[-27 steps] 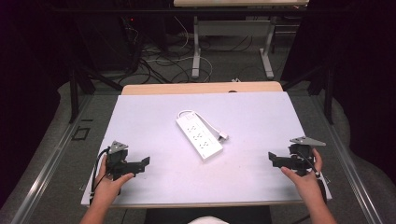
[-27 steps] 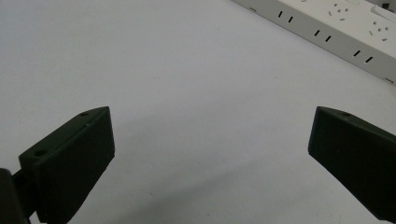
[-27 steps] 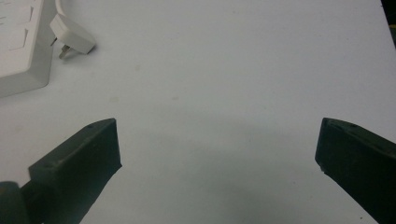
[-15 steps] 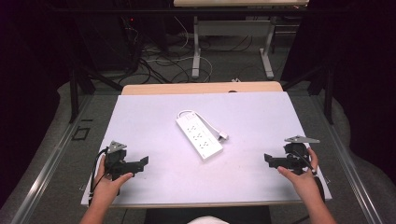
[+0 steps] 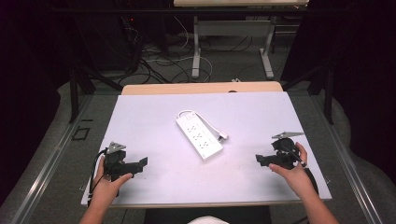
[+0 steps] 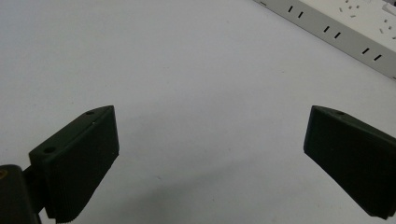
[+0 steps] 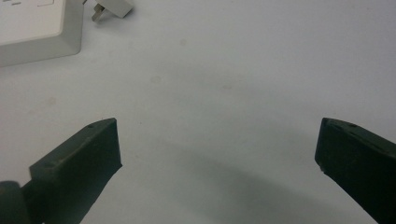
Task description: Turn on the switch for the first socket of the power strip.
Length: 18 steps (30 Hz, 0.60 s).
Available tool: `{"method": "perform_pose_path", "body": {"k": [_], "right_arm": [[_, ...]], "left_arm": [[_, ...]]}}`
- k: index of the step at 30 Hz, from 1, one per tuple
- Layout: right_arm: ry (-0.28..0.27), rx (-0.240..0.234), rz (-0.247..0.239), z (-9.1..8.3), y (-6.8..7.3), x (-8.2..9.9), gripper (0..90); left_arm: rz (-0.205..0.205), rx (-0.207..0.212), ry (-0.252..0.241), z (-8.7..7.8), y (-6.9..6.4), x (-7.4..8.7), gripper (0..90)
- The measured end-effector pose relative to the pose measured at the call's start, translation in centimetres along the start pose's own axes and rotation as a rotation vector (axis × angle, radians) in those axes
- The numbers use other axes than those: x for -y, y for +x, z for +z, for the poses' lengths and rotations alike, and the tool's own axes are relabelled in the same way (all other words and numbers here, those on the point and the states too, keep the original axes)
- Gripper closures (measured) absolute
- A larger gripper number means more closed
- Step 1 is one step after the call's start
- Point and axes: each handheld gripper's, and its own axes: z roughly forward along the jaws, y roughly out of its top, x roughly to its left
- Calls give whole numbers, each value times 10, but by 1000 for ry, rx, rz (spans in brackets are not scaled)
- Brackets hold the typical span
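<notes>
Flat white slotted power strip, smooth matte table

One power strip, one plug, two grippers: left gripper, right gripper.

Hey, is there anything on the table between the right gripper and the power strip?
No. The high view shows only bare white tabletop between the right gripper and the power strip.

The power strip runs off the top and right edges of the left gripper view; in the right gripper view its corner and plug are cropped at the top, socket markings unreadable.
</notes>
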Motion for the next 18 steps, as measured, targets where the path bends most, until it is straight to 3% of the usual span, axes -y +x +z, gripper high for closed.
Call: {"method": "perform_pose_path", "body": {"k": [9, 18], "right_arm": [[11, -10, -49, 4, 8, -15, 0], [-9, -40, -56, 8, 19, -34, 0]], "left_arm": [[-9, -7, -7, 0, 1, 2, 39], [-14, -7, -7, -1, 2, 2, 44]]}}
